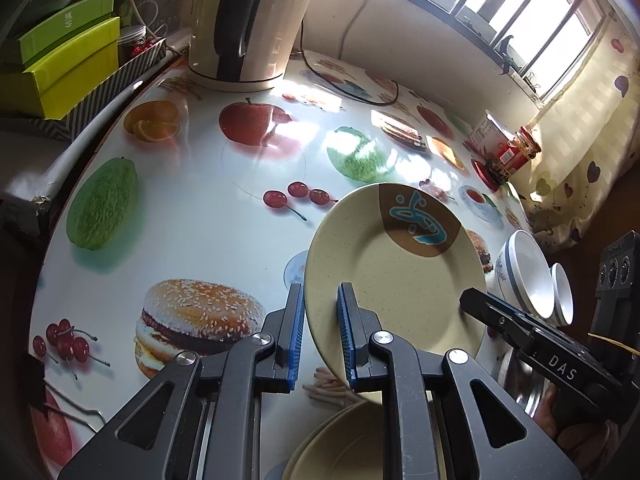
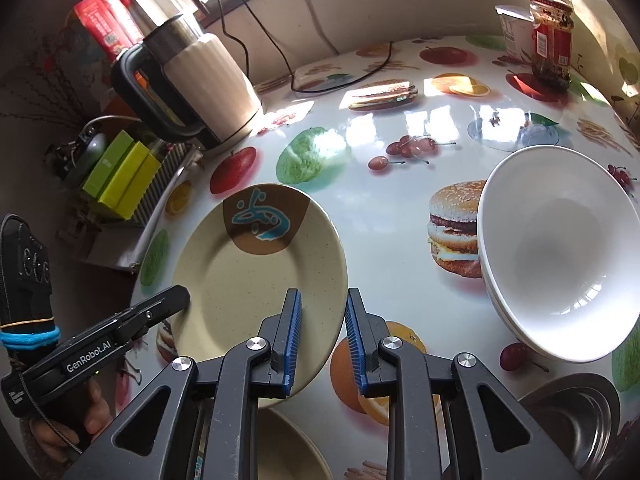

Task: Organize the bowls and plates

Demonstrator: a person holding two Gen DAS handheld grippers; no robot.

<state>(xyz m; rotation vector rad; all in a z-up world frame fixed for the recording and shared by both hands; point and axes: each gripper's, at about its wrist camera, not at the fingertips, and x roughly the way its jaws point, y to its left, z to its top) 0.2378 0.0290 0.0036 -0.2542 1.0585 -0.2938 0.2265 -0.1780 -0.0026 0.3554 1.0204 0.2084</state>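
A: While both claws gripped it, where was the plate (image 1: 394, 276)?

B: It hung tilted above the desk (image 1: 208, 240), over a second beige plate (image 1: 344, 444) lying flat below. The left claw (image 1: 320, 336) was clamped on its left rim, and the right claw (image 2: 322, 342) was clamped on the opposite rim.

A: What did the plate look like?

B: Round, speckled beige and matte, with a brown patch at the far edge carrying a blue squiggle.

A: And the bowls?

B: Two white bowls (image 2: 560, 264), smooth and glossy, sat nested one inside the other on the desk to the right of the plate. The upper one was empty. From the left camera the outer bowl showed a blue band and pattern on its side.

A: Anything else near them?

B: A shiny metal bowl (image 2: 576, 420) sat at the near right edge; I couldn't tell what was in it.

A: The desk surface?

B: Glossy, printed with burgers, cherries and apples. A ribbed cream kettle (image 2: 200, 88) with a black handle stood at the back, and a red-labelled jar (image 2: 550, 40) of something dark stood at the far right.
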